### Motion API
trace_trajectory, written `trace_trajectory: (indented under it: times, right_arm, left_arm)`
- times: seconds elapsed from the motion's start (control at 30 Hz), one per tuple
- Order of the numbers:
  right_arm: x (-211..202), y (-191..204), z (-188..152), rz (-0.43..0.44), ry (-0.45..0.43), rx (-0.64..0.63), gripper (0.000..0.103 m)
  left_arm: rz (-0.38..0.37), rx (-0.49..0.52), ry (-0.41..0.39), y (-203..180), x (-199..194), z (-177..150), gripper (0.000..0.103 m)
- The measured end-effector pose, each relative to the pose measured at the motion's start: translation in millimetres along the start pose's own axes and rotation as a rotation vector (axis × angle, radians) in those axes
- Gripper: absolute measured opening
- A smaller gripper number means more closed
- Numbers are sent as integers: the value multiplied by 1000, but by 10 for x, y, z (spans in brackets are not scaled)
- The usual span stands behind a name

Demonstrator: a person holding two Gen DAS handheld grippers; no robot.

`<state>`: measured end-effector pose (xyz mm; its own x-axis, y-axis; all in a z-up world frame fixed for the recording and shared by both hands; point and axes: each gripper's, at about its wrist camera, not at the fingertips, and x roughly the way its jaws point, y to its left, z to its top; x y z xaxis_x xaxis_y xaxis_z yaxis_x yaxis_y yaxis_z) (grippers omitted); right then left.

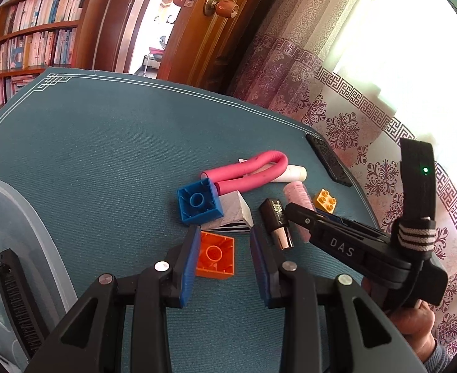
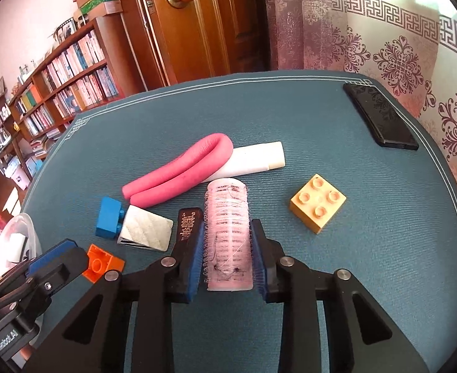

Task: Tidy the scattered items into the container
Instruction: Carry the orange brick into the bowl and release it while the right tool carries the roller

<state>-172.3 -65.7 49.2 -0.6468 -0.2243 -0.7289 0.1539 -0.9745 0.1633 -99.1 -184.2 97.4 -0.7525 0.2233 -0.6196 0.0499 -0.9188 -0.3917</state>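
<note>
The right tongs (image 2: 226,258) straddle the pink hair roller (image 2: 228,239), both blue pads against its bristled sides, so they look to be pinching it while it lies on the bench (image 2: 383,248). The left tongs (image 1: 223,259) are spread, with the orange brick (image 1: 216,258) lying between the pads, close to the left one and apart from the right; nothing is gripped there yet. Just beyond the orange brick sit the blue brick (image 1: 198,202) on its side and a white striped block (image 1: 234,214) touching it. Beside the roller lies a dark lipstick tube (image 2: 189,225), and behind these the folded pink foam rod (image 2: 181,171) rests against a white tube (image 2: 256,157). The yellow brick (image 2: 318,203) stands alone toward the bench's right side, and a black phone (image 2: 380,116) lies at the far right corner, well apart from the rest. The clear container (image 1: 35,217) sits at the bench's left edge; it seems to hold a few things already, though what they are is hard to tell. Judging by this, the tidying is at an early stage: most items are still scattered, and the roller and orange brick look like the next two to go in.
</note>
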Motion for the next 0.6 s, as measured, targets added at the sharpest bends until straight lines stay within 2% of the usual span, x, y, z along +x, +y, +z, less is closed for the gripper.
trace_trajectory:
  times: [0.2, 0.37, 0.6]
  right_arm:
    - [-276, 32, -112, 1, -30, 20, 32]
    - [-405, 2, -250, 9, -34, 38, 32]
    - [-516, -37, -461, 30, -38, 62, 32]
  left_arm:
    - [25, 24, 39, -7, 94, 6, 37]
    - [77, 58, 83, -54, 258, -48, 40]
    - [101, 85, 73, -88, 323, -122, 40]
